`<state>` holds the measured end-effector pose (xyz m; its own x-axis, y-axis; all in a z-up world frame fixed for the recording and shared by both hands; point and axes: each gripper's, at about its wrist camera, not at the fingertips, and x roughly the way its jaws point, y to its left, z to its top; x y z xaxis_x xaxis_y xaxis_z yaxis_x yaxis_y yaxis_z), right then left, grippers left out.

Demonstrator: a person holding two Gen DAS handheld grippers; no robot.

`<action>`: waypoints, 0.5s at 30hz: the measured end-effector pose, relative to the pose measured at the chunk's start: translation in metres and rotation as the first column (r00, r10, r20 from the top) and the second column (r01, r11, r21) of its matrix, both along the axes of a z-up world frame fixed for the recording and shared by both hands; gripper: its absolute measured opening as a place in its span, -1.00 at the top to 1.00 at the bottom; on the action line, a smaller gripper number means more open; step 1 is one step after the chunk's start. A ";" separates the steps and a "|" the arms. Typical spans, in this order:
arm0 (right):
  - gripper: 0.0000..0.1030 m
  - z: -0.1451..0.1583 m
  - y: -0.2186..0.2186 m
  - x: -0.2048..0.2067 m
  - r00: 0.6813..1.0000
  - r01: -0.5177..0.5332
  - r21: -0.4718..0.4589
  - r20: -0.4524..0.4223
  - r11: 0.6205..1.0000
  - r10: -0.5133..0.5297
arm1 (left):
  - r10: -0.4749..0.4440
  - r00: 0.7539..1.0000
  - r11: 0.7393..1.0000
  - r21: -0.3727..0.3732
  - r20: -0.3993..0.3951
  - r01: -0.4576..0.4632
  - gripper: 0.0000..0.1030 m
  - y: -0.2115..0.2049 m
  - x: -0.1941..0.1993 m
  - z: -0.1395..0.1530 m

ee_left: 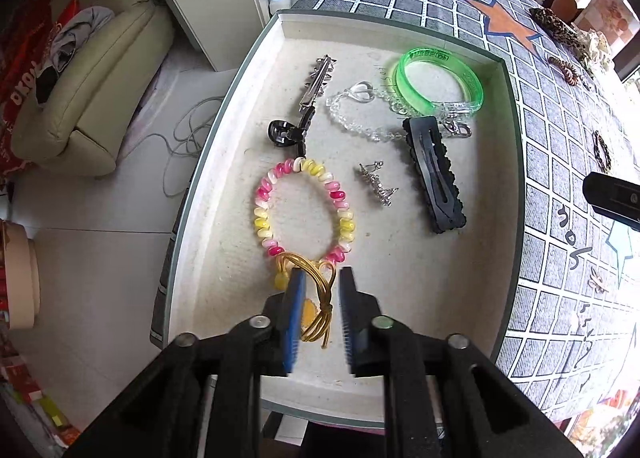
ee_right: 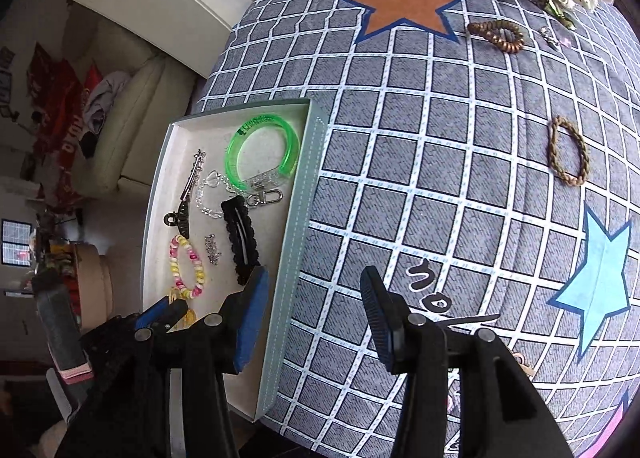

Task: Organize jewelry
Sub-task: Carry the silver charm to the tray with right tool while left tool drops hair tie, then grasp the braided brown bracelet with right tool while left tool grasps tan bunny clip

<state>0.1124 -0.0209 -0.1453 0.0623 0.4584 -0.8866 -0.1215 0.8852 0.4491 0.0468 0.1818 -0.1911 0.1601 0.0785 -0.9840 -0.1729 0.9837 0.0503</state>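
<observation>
From the left wrist, your left gripper (ee_left: 320, 310) points straight down into the pale box (ee_left: 508, 162), jaws parted, the pads clear of the gold hair tie (ee_left: 320, 314) lying between them on the box floor. The tie touches the pink-and-yellow bead bracelet (ee_left: 304, 210).

From the right wrist, your right gripper (ee_right: 316, 318) tilts down over the checked cloth (ee_right: 440, 138) just beside the box (ee_right: 296, 258), jaws spread with nothing between them. A braided brown ring (ee_right: 568, 150) lies well ahead.

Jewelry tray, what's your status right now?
Both grippers open, empty. Gold hair tie lying in tray. Nothing blocking.
</observation>
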 end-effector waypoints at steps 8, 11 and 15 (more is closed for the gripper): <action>0.00 -0.009 -0.064 -0.011 0.991 0.134 -0.016 -0.022 0.991 -0.134 | -0.032 0.999 0.998 0.057 0.033 0.030 -1.00 -0.013 0.004 0.015; -0.07 -0.014 -0.084 -0.016 0.984 0.172 -0.033 -0.034 0.985 -0.173 | -0.068 0.997 0.995 0.074 0.041 0.064 -1.00 -0.026 0.006 0.021; -0.38 -0.019 -0.111 -0.024 0.973 0.224 -0.047 -0.047 0.973 -0.226 | -0.132 0.990 0.990 0.060 0.058 0.129 -1.00 -0.049 0.013 0.031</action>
